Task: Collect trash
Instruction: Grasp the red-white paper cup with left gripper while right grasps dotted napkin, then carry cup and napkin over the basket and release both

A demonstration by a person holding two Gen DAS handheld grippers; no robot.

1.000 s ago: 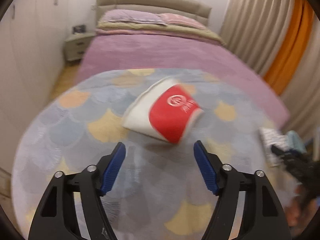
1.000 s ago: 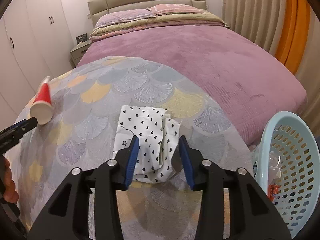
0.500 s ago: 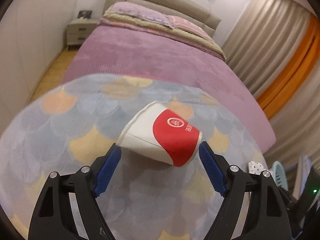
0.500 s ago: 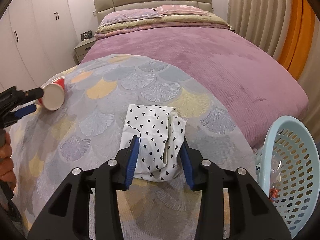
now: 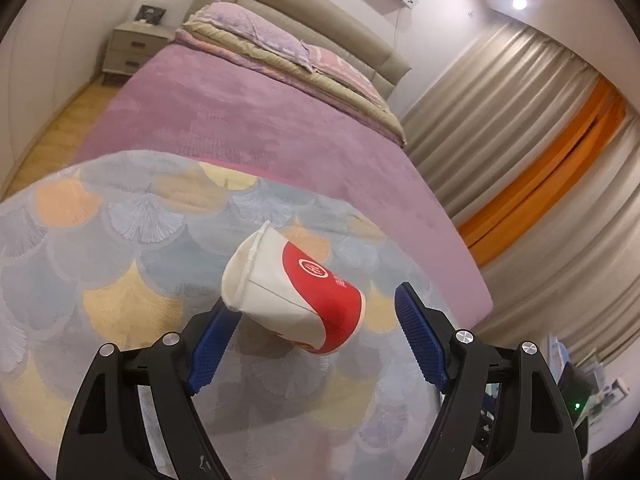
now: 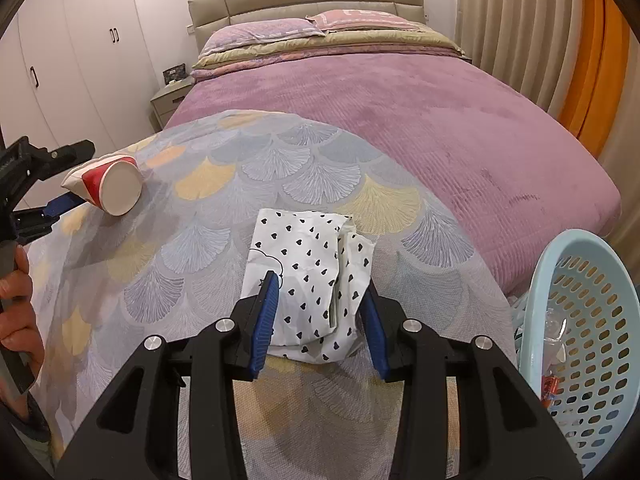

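A crushed red and white paper cup (image 5: 294, 292) lies on its side on the scale-patterned blanket (image 5: 120, 240). My left gripper (image 5: 316, 340) is open, with its jaws on either side of the cup, which touches the left finger. The cup also shows in the right wrist view (image 6: 108, 188). My right gripper (image 6: 320, 320) is shut on a white paper bag with black hearts (image 6: 308, 264) that rests on the blanket (image 6: 260, 168).
A light blue perforated basket (image 6: 580, 320) stands at the right with some trash inside. The purple bed (image 6: 400, 112) stretches behind the blanket. A nightstand (image 5: 136, 48) and white wardrobes (image 6: 60, 60) are on the left, curtains (image 5: 540, 160) on the right.
My left gripper has come forward and tilted, so the cup now lies between its open jaws. My right gripper has stayed on the heart-print bag.
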